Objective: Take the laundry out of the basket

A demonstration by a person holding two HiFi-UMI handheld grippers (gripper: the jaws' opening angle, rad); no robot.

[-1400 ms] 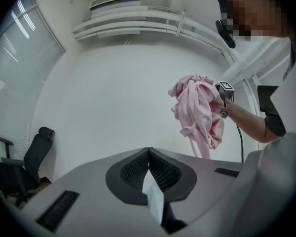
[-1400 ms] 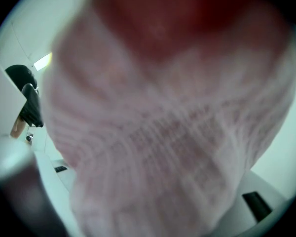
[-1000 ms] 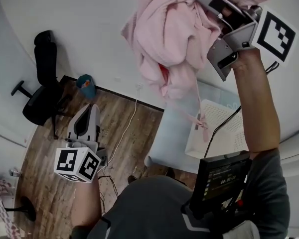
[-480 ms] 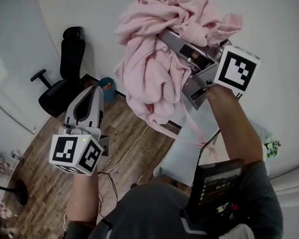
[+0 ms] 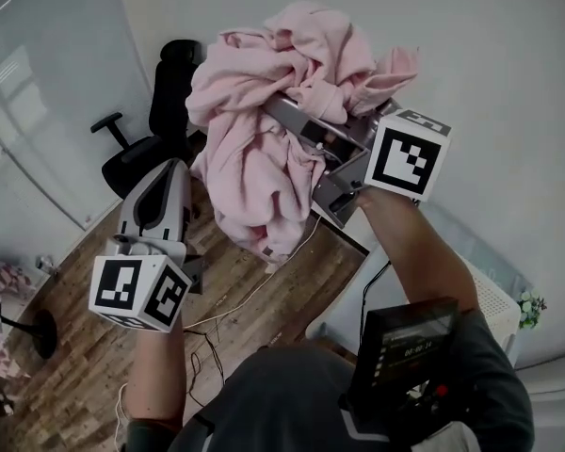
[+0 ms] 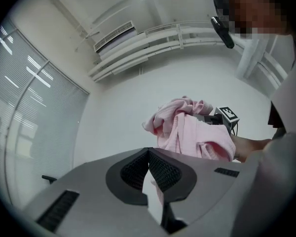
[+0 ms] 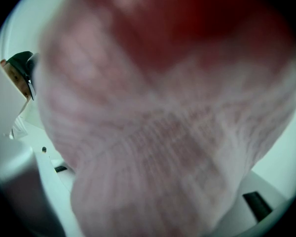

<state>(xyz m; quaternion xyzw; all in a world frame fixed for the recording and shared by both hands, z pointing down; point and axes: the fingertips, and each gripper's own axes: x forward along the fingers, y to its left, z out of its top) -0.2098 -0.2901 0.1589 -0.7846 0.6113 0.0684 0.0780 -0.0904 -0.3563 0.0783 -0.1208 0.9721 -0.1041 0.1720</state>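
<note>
High over the wooden floor (image 5: 75,347), out ahead of me, the pink garment (image 5: 264,158) hangs bunched and draped across my right tool (image 5: 297,121), which is clenched on it. In the right gripper view the ribbed cloth (image 7: 158,132) fills nearly everything and covers the jaws.

A second ago this same bundle hung just above the white basket (image 5: 497,301), with a thin tie trailing down toward it. Since then I have swung the bundle leftward. Its loose lower end now dangles over bare boards, well apart from the basket, which shows only as a sliver behind my right forearm (image 5: 424,252). (I see no tie reaching back that way now, though some of the cloth is hidden behind the tool.)

I judge this piece to be properly out of the basket and only waiting for somewhere to be set down. Whether more laundry is left I cannot tell, since the basket's inside is out of view.

My left tool (image 5: 165,172) stays low at my left, jaws together on nothing. Its own view looks past the closed tips (image 6: 149,154) toward the garment (image 6: 192,132). Beyond it stands an office chair (image 5: 160,111), clear of the hanging cloth.
</note>
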